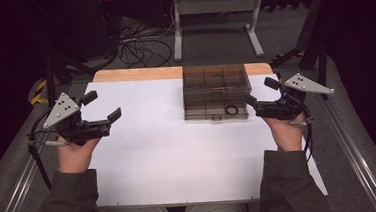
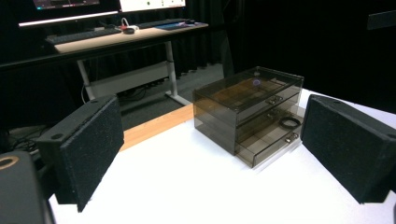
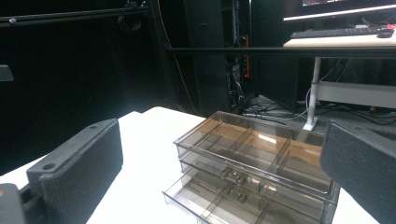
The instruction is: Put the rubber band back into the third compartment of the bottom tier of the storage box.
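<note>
A smoky clear plastic drawer box (image 1: pixel 216 90) stands at the back middle of the white table (image 1: pixel 169 157). Its bottom drawer (image 2: pixel 275 140) is pulled out, and a black ring (image 1: pixel 232 110) lies in it. The upper drawer (image 3: pixel 243 175) is shut. My left gripper (image 1: pixel 102 106) is held open above the table's left side, well clear of the box. My right gripper (image 1: pixel 261 92) is open too, just right of the box, with nothing between its jaws. In the left gripper view the box (image 2: pixel 252 109) and the ring (image 2: pixel 289 122) sit ahead, between the jaws.
A wooden strip (image 1: pixel 136 74) runs along the table's far edge. Beyond it are cables on the floor (image 1: pixel 139 42) and a white desk frame (image 1: pixel 214 14). A desk with keyboard (image 2: pixel 84 35) and monitors stands behind. Metal rails (image 1: pixel 349 145) flank the table.
</note>
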Demonstrator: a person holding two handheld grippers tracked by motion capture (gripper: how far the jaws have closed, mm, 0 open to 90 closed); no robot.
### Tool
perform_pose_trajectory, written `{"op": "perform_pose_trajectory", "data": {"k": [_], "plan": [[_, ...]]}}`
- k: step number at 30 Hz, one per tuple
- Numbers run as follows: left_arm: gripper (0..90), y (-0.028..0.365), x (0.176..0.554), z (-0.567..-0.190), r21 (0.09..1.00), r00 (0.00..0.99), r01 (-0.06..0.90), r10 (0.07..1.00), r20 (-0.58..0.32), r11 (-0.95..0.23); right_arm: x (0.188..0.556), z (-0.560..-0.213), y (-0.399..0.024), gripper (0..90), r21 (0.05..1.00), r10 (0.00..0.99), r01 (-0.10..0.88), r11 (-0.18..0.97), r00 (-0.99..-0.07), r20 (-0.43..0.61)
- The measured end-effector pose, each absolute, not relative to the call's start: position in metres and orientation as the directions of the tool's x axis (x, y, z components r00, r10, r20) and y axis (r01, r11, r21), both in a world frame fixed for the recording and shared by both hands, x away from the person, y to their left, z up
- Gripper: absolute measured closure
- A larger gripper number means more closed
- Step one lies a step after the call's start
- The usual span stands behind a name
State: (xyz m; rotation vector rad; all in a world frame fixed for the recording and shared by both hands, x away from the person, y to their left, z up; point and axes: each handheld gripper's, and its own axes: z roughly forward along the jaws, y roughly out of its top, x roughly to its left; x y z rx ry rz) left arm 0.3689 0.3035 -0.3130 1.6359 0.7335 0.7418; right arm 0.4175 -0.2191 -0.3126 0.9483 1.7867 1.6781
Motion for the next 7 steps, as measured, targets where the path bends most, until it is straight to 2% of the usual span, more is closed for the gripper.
{"op": "perform_pose_trajectory", "data": {"k": [7], "plan": [[6.7, 0.3065, 0.3677, -0.313, 0.984, 0.603, 0.075, 0.794, 0.083, -0.159, 0.4182, -0.3124, -0.2164, 0.3, 0.988, 0.772, 0.153, 0.001, -0.629, 0.096]]}}
